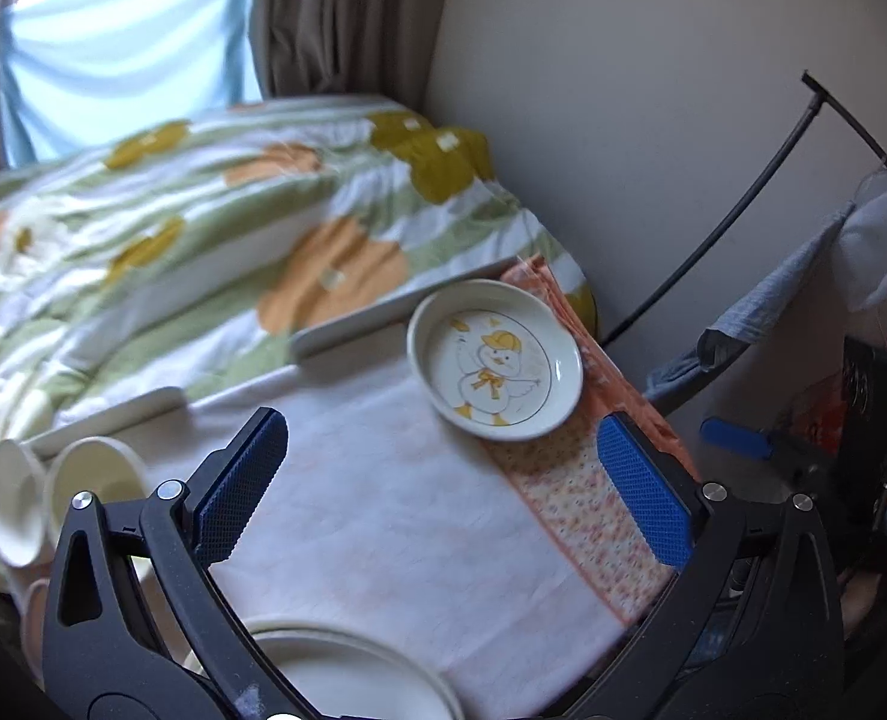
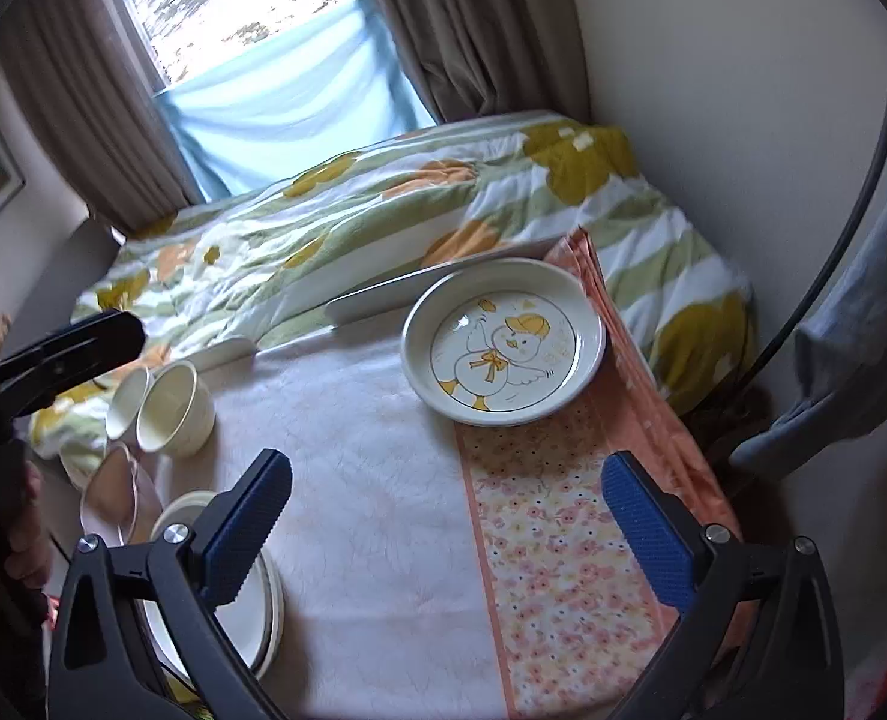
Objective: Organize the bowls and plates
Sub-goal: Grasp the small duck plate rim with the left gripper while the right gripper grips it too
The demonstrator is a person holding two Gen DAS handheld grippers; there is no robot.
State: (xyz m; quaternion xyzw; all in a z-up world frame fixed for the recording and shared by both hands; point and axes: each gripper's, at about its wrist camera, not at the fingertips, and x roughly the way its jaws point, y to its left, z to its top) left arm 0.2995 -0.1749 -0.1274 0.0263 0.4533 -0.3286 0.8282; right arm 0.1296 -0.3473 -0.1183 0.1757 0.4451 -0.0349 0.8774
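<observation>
Left gripper (image 1: 440,492): jaws wide apart, empty. Right gripper (image 2: 443,534): same, nothing between pads. Duck plate (image 2: 503,342) sits at far right of table, half on floral cloth (image 2: 569,546), ahead of both grippers, slightly right of centre. Round, no long axis. Right hand likely nearer. Stacked plates (image 2: 251,618) near left.

- The white cloth-covered tabletop (image 2: 371,468) lies bare across its middle — open passage there.
- Far right: a shallow white plate printed with a yellow-hatted duck (image 2: 503,342) straddles the edge of the orange floral cloth strip (image 2: 563,552).
- Left edge: two cream ribbed cups (image 2: 173,408) on their sides, with a stack of white plates (image 2: 251,618) nearer.
- Beyond — a flowered quilt (image 2: 383,210); a wall closes the right.
</observation>
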